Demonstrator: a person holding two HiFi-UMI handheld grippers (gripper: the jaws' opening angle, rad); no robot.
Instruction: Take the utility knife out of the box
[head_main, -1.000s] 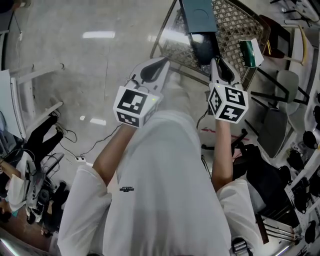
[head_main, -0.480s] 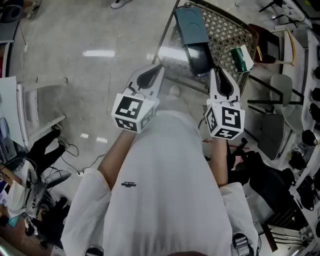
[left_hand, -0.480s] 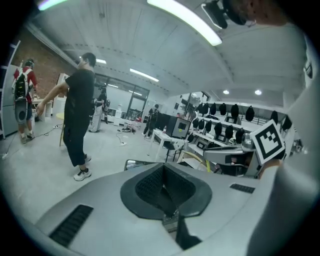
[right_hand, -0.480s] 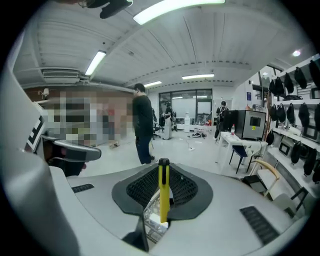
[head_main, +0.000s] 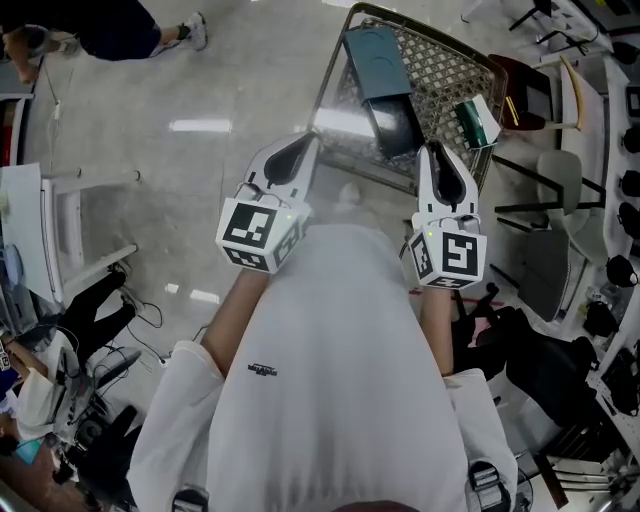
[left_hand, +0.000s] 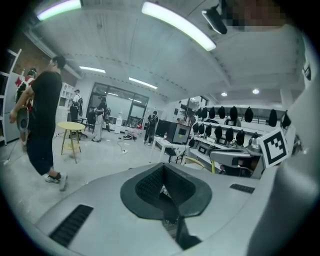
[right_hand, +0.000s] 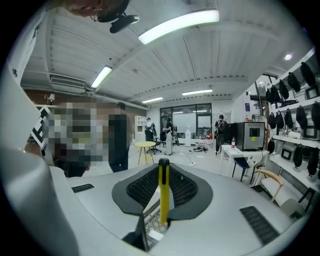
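The right gripper (right_hand: 162, 172) is narrowed onto the utility knife (right_hand: 163, 200), its slim yellow body standing upright between the two ribbed pads, black tip at the top. The knife is out of the box (head_main: 393, 120), which lies ahead of the gripper in a wire basket (head_main: 455, 65) on the floor. The left gripper (left_hand: 162, 174) has its jaws together with nothing between them, held up beside the right one.
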